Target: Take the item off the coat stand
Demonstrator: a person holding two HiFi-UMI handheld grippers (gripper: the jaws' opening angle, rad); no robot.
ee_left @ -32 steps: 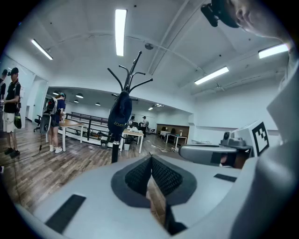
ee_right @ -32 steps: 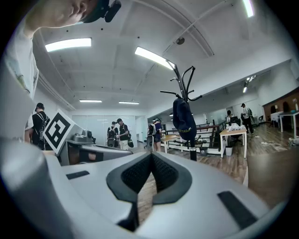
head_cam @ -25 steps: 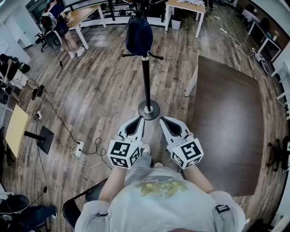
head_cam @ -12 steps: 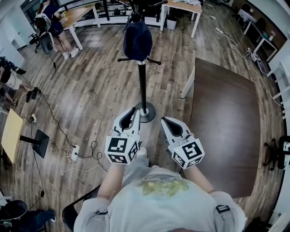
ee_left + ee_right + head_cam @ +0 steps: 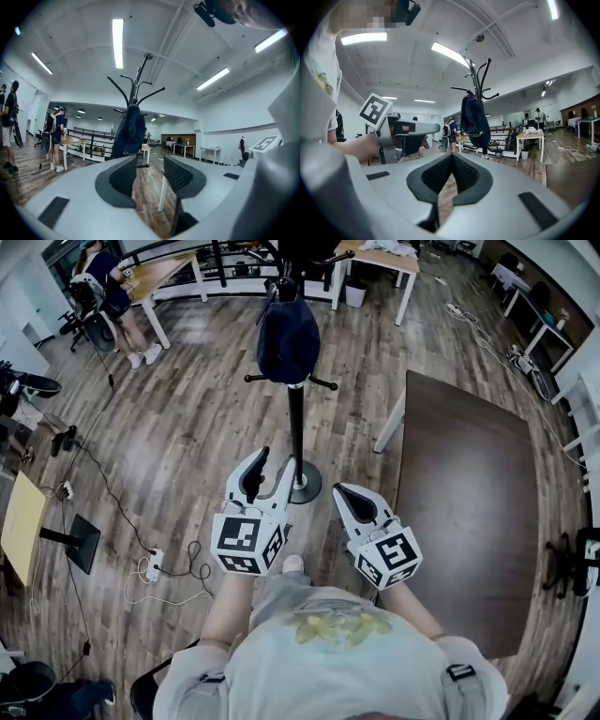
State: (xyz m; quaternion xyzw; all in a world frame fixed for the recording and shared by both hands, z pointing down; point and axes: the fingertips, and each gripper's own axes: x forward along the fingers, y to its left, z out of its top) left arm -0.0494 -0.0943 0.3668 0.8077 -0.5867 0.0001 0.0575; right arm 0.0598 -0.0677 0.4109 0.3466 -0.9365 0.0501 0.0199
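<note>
A black coat stand [image 5: 296, 423] rises from a round base [image 5: 304, 486] on the wooden floor straight ahead. A dark blue cloth item [image 5: 288, 334], perhaps a cap, hangs from its top hooks. The left gripper view shows the item [image 5: 130, 133] just beyond the jaws, the right gripper view shows it [image 5: 475, 119] further off. My left gripper [image 5: 270, 468] is raised beside the pole, well below the item; its jaws are opening with nothing between them. Lower, to the right of the base, my right gripper [image 5: 339, 491] is shut and empty.
A dark brown table [image 5: 469, 493] with white legs stands to the right. Wooden desks [image 5: 380, 257] and a railing line the far side, with a person [image 5: 108, 292] at the far left. Cables and a power strip [image 5: 155, 559] lie on the floor at the left.
My left gripper has lifted and moved forward toward the stand's pole, and its jaws have gone from shut to parted. The right gripper has hardly moved.
</note>
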